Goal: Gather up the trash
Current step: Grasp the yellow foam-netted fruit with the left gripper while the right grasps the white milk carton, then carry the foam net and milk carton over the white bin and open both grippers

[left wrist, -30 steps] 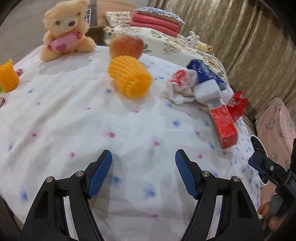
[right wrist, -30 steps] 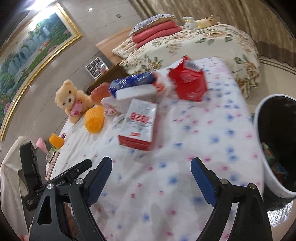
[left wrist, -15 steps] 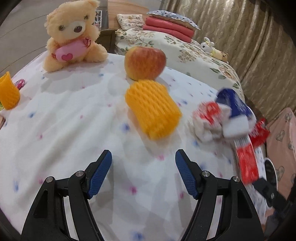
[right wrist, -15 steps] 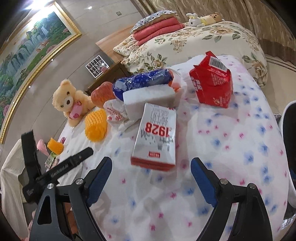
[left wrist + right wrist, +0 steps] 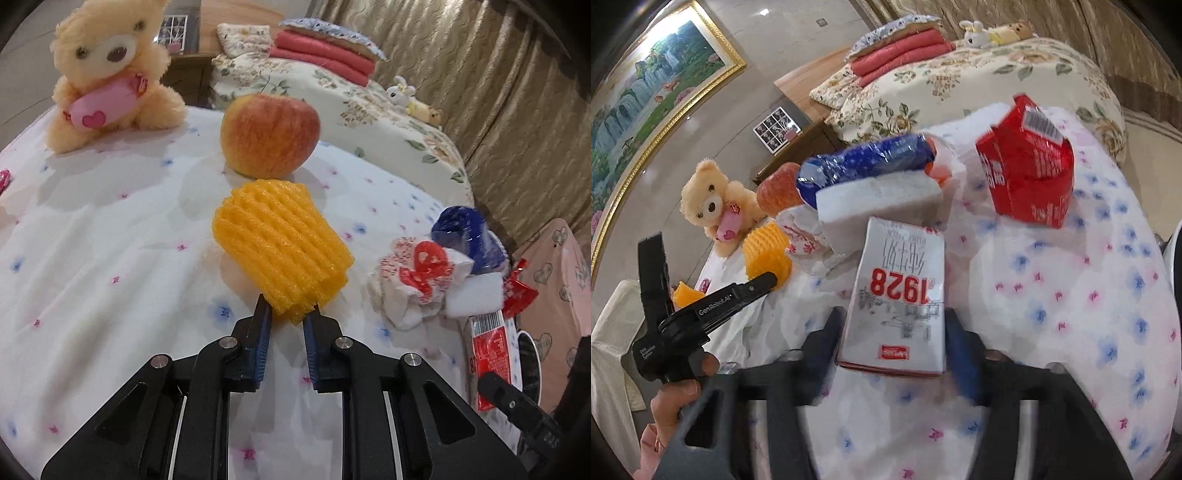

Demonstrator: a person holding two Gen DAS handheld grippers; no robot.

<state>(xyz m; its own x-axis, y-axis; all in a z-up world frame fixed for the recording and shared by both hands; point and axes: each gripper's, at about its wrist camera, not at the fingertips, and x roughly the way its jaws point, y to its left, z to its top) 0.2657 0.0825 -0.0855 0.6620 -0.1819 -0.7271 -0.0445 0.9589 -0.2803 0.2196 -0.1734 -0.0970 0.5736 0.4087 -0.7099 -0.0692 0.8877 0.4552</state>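
On the flowered tablecloth (image 5: 110, 258) lies an orange foam fruit net (image 5: 280, 243), and my left gripper (image 5: 290, 306) is shut on its near edge. From the right wrist view the same net (image 5: 764, 254) shows at the tip of the left tool. A white milk carton marked 1928 (image 5: 897, 280) lies flat between my right gripper's (image 5: 894, 317) jaws. They are closing, blurred, with the pads against the carton's two long sides. Behind it lie a white foam block (image 5: 879, 195), a blue wrapped packet (image 5: 868, 162), a crumpled wrapper (image 5: 801, 236) and a red carton (image 5: 1027, 177).
An apple (image 5: 269, 133) and a teddy bear (image 5: 107, 74) sit behind the net. A white-rimmed bin (image 5: 1172, 258) stands off the table's right edge. A hand (image 5: 676, 398) holds the left tool. A bed with pillows lies beyond the table.
Both grippers moved forward over the table. The left one closed on the foam net's near edge. The right one's jaws came in around the milk carton.
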